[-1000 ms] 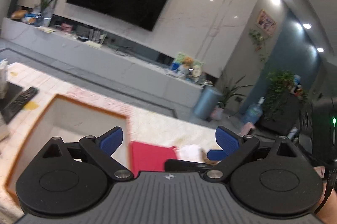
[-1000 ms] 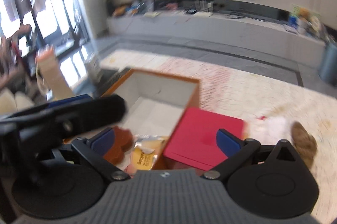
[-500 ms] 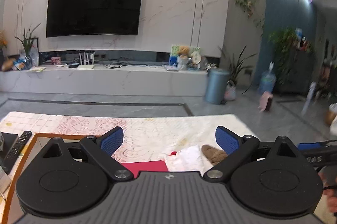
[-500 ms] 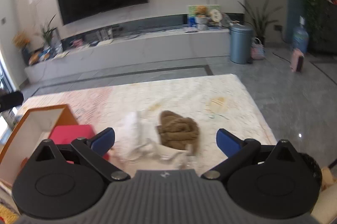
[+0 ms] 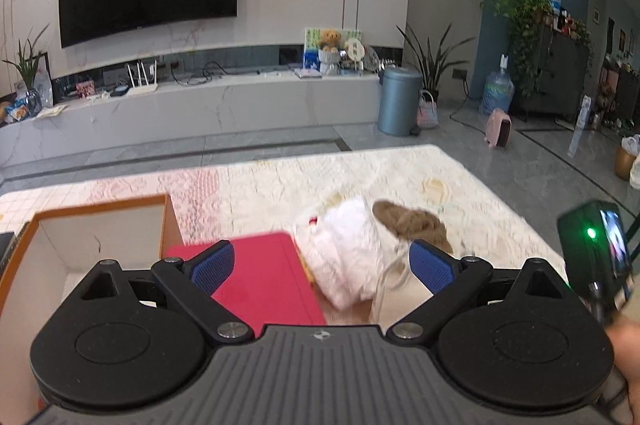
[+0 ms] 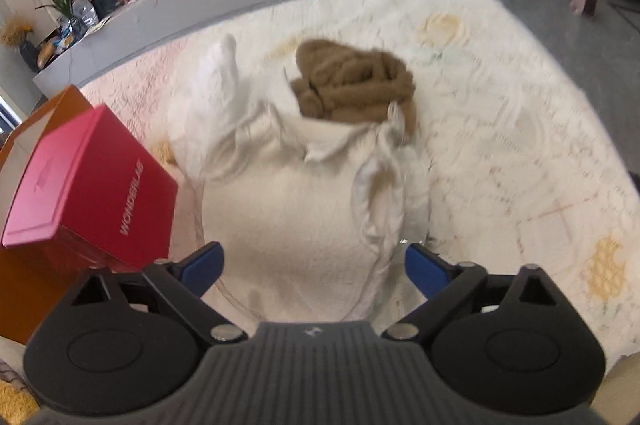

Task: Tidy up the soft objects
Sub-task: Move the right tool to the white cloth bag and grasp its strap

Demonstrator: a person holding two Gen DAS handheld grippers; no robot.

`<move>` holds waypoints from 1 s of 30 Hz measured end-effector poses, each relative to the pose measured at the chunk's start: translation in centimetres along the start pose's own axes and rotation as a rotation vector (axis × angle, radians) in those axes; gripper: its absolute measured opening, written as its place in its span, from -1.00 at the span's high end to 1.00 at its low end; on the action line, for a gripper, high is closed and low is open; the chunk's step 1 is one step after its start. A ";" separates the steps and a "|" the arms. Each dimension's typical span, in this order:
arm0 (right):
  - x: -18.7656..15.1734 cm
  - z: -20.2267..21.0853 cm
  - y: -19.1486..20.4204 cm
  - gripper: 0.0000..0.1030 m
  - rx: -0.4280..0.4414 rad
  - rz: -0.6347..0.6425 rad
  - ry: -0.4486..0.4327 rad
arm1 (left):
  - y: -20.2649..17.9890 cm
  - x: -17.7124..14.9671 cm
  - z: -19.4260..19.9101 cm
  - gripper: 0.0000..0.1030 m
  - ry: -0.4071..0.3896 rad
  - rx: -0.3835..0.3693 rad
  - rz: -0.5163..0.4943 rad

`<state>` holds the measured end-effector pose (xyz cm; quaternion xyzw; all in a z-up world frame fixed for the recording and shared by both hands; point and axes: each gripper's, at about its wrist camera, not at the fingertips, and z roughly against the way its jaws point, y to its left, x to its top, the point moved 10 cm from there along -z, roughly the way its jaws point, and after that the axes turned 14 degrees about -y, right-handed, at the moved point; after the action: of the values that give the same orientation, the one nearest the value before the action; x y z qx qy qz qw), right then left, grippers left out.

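A pale patterned cloth covers the surface in our living room. On it the white garment lies crumpled, the brown fuzzy bundle touching its far edge. Just left stands a red box against an orange-rimmed box. Our right claw hangs spread above the garment, empty; our left claw is likewise released.

Soft white cloth, fuzzy brown knit, smooth matt red cardboard box, textured cream tablecloth
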<state>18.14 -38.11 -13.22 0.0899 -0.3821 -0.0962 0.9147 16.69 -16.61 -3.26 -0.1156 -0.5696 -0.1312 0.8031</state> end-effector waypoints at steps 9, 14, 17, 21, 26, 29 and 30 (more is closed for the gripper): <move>-1.9 -0.4 -1.5 0.59 0.108 -0.156 0.061 | 1.1 -1.9 1.0 -1.00 0.057 0.060 -0.023; -1.3 1.9 -0.6 0.58 0.225 -0.190 0.023 | 1.6 -2.0 2.0 -1.00 0.029 0.135 -0.113; -0.7 2.7 0.2 0.38 0.341 -0.266 0.007 | 1.8 -2.0 2.4 -1.00 0.011 0.171 -0.163; 0.4 3.0 1.3 0.36 0.459 -0.353 -0.017 | 1.7 -2.3 2.3 -1.00 0.028 0.164 -0.154; 1.1 1.9 1.7 0.23 0.462 -0.383 -0.026 | 2.0 -2.8 1.9 -1.00 0.049 0.168 -0.139; 1.9 1.1 1.3 0.06 0.480 -0.451 -0.052 | 2.1 -3.0 2.0 -1.00 0.058 0.175 -0.126; 2.3 0.9 0.8 -0.13 0.472 -0.482 -0.074 | 2.2 -3.0 2.0 -1.00 0.060 0.175 -0.121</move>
<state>19.18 -37.95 -10.77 0.3834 -0.3944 -0.2216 0.8052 14.70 -13.67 -5.56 -0.0065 -0.5606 -0.1326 0.8174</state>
